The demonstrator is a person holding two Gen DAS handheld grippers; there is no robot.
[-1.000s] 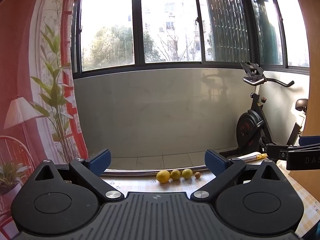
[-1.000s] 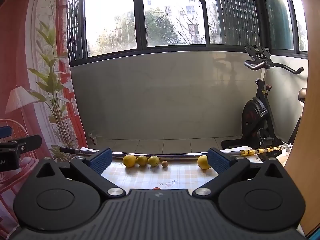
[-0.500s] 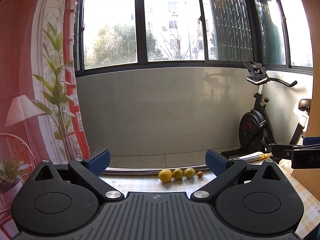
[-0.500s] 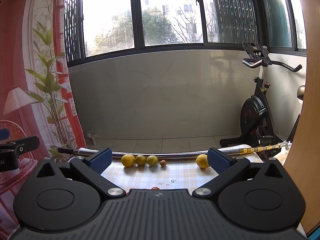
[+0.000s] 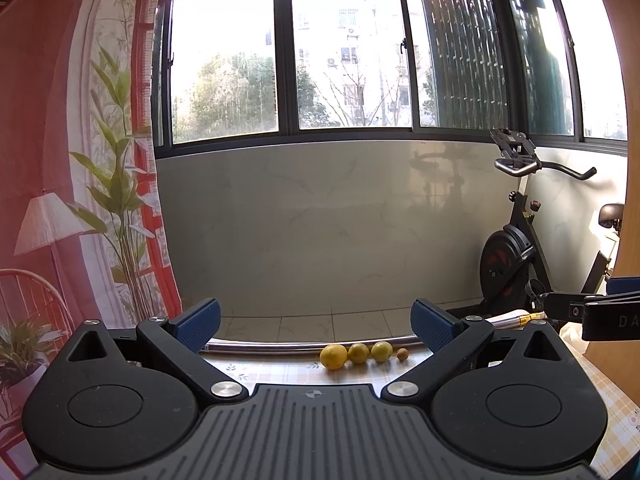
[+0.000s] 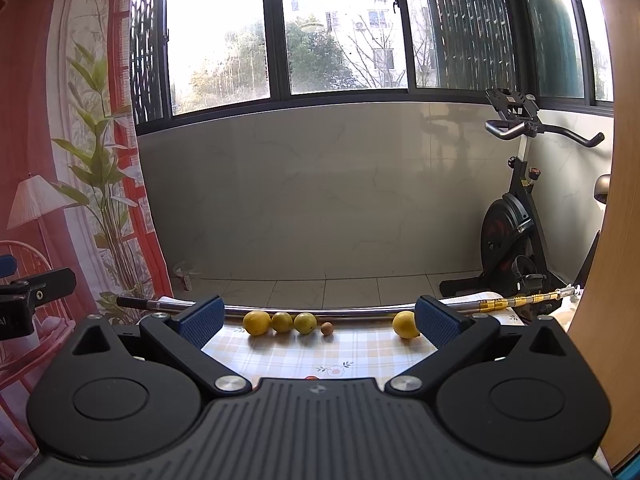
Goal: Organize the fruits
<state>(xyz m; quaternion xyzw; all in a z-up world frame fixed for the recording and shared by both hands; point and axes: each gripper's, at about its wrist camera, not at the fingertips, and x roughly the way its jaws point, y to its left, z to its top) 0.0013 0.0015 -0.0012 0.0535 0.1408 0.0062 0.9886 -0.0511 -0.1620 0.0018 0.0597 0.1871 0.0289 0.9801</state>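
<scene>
Three yellow fruits lie in a row at the far edge of the checked tablecloth: a large lemon [image 6: 257,322], a second [image 6: 282,321] and a third [image 6: 305,323], then a small brown fruit [image 6: 327,328]. Another lemon [image 6: 405,324] lies apart to the right. A red fruit [image 6: 311,377] peeks out just over the gripper body. The same row shows in the left wrist view, led by the lemon [image 5: 333,356]. My left gripper [image 5: 316,326] and right gripper [image 6: 318,320] are both open and empty, well short of the fruits.
A metal rod [image 6: 352,312] with a gold end lies along the table's far edge behind the fruits. An exercise bike [image 6: 516,232] stands at the right. A wooden panel [image 6: 612,280] borders the right side. A printed curtain [image 6: 60,160] hangs at the left.
Both views have shifted slightly; the fruits sit a little lower and more rightward in the left wrist view. Both grippers stay open and nothing was taken hold of.
</scene>
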